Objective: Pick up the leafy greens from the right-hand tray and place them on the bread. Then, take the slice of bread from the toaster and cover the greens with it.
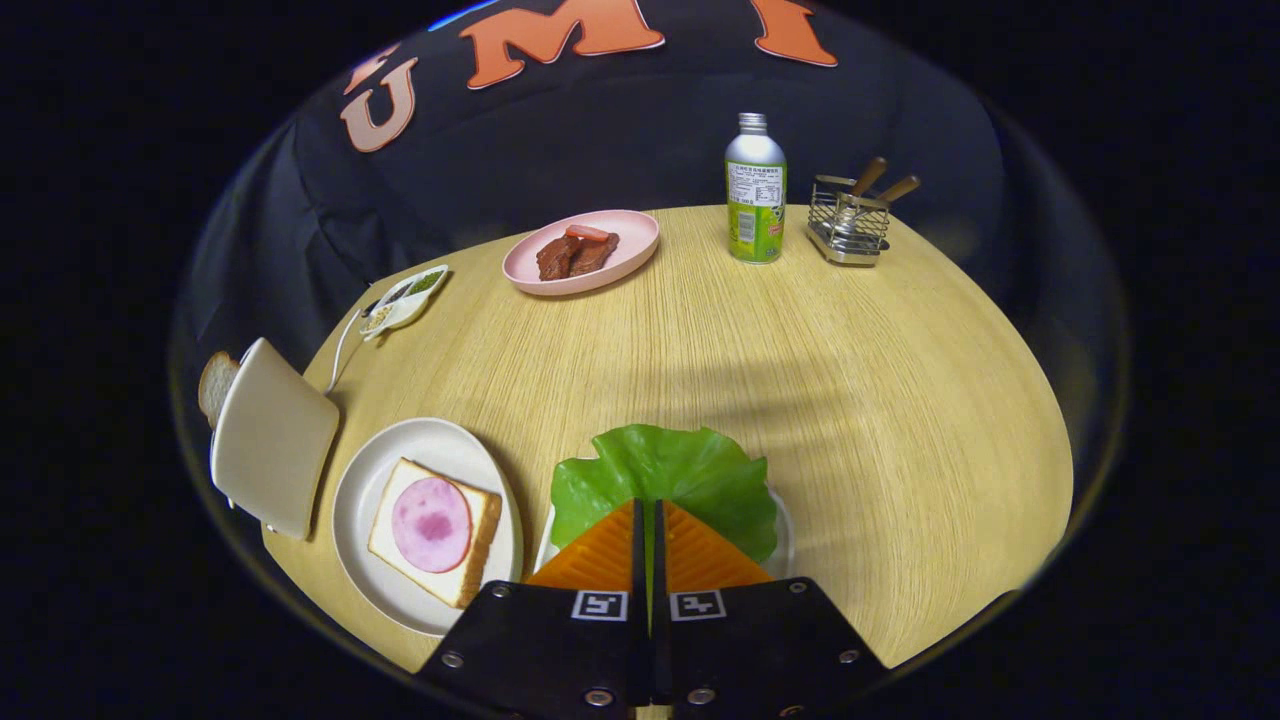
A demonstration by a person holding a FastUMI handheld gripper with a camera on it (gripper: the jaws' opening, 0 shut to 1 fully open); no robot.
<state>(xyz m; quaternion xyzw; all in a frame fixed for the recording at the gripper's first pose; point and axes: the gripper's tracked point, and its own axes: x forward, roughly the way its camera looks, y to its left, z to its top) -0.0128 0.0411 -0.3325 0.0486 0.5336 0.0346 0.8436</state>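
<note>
Two fingers of gripper [647,515] pinched on ruffled lettuce leaf [665,470], low centre, over its tray [785,540]. Lower left: round plate [355,520] w/ square bread [435,530] & ham round [432,524]; smooth toaster [272,435] holding slice [215,385].

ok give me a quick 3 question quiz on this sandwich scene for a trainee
1. True or false: the gripper is closed on the lettuce leaf.
2. What lies on the bread on the white plate? A) ham slice B) cheese C) tomato
3. Fill in: a second bread slice sticks out of the ___.

Key: 1 true, the fingers pinch the leaf. 2 A, ham slice. 3 toaster.
</note>
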